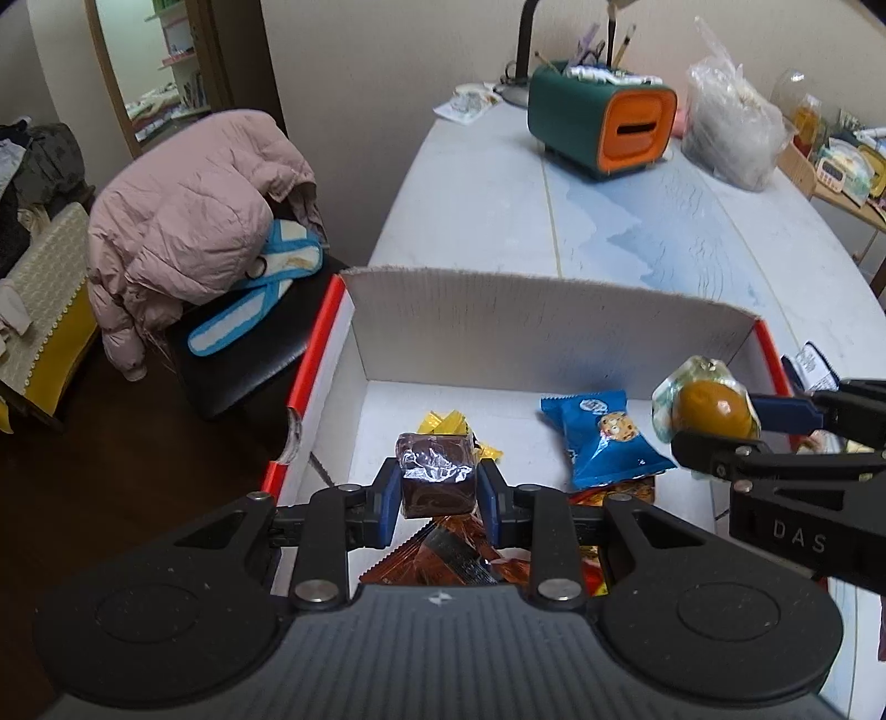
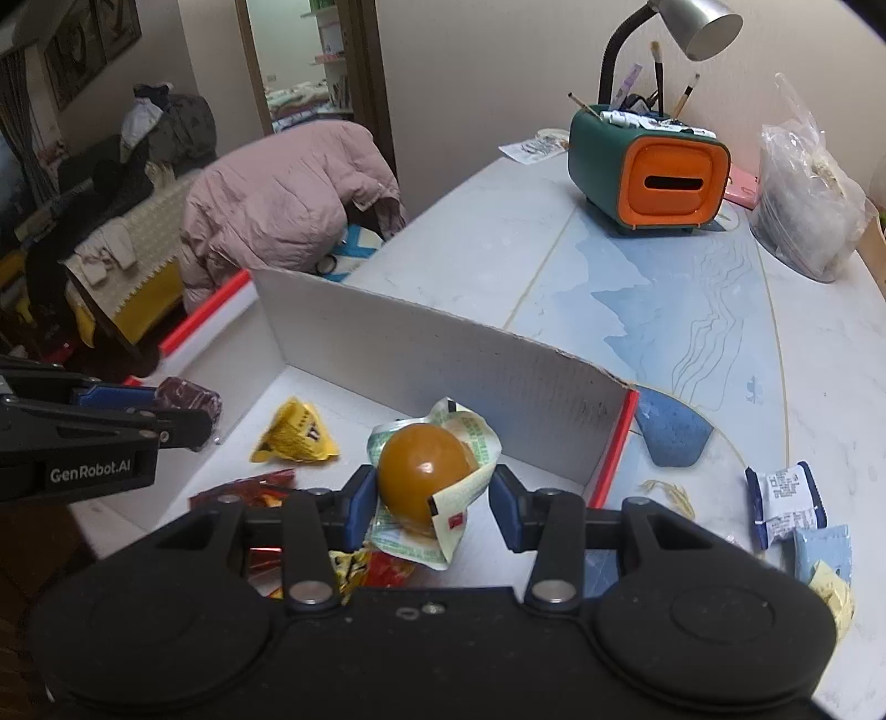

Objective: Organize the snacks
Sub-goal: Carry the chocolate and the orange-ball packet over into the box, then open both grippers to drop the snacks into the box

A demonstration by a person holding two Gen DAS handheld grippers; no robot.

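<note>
My left gripper (image 1: 437,486) is shut on a dark brown wrapped cake (image 1: 436,477), held over the white cardboard box (image 1: 531,327) with red edges. My right gripper (image 2: 426,501) is shut on a packaged brown egg (image 2: 423,477) in a crinkled clear-and-green wrapper, also over the box. Across the views, the egg (image 1: 714,408) appears at the right and the brown cake (image 2: 188,400) at the left. Inside the box lie a blue cookie packet (image 1: 603,440), a yellow packet (image 2: 293,435) and orange-red wrappers (image 1: 459,554).
Blue and white snack packets (image 2: 786,498) lie on the table right of the box, beside a blue sponge-like piece (image 2: 673,435). A green and orange organiser (image 2: 650,174), a lamp (image 2: 692,25) and a plastic bag (image 2: 811,205) stand at the back. A chair with a pink jacket (image 1: 194,221) is left.
</note>
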